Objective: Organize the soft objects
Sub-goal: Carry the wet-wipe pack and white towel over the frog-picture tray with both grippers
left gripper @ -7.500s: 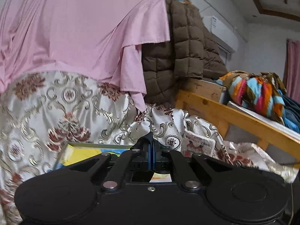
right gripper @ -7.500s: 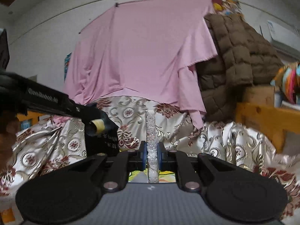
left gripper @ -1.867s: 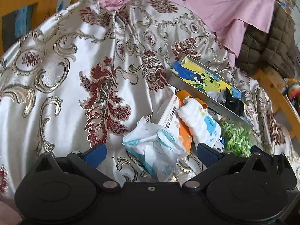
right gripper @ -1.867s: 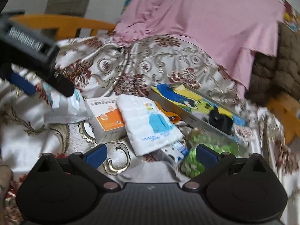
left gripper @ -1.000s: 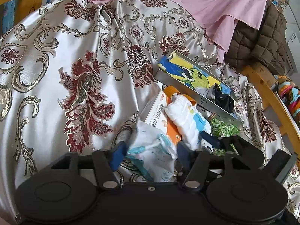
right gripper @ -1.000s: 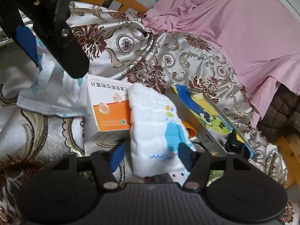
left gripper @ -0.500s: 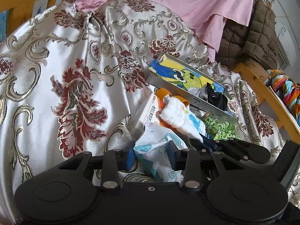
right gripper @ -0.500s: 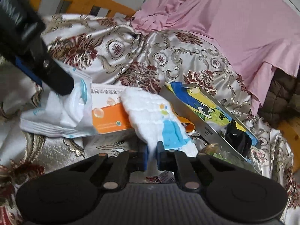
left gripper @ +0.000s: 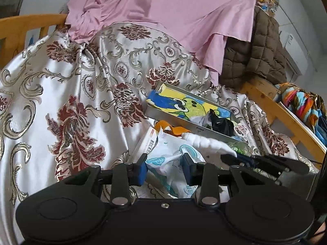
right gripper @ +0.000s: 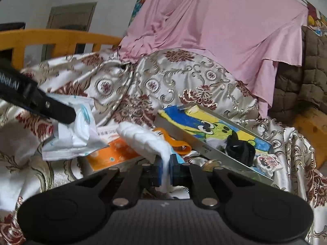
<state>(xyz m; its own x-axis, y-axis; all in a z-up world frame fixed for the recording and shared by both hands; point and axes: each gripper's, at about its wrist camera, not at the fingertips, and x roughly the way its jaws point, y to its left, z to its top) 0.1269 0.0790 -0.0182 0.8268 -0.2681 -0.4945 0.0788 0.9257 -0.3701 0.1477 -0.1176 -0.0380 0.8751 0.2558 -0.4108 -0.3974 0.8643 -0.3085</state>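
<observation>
Left gripper point(left gripper: 164, 170) has its blue pads squeezing a crinkly white-and-blue plastic pack point(left gripper: 171, 159) at bottom centre, jaws partway closed since the pack is bulky. Right gripper point(right gripper: 166, 169) is pinched nearly flat on the corner of a white quilted cloth point(right gripper: 146, 140) (thin edge, so barely any gap). Both look grabbed at an edge for lifting toward the cartoon-printed tray point(right gripper: 206, 130) right of centre. Only the right view shows the orange box point(right gripper: 114, 153) under the cloth; the left view adds the striped bundle point(left gripper: 300, 104) at far right.
</observation>
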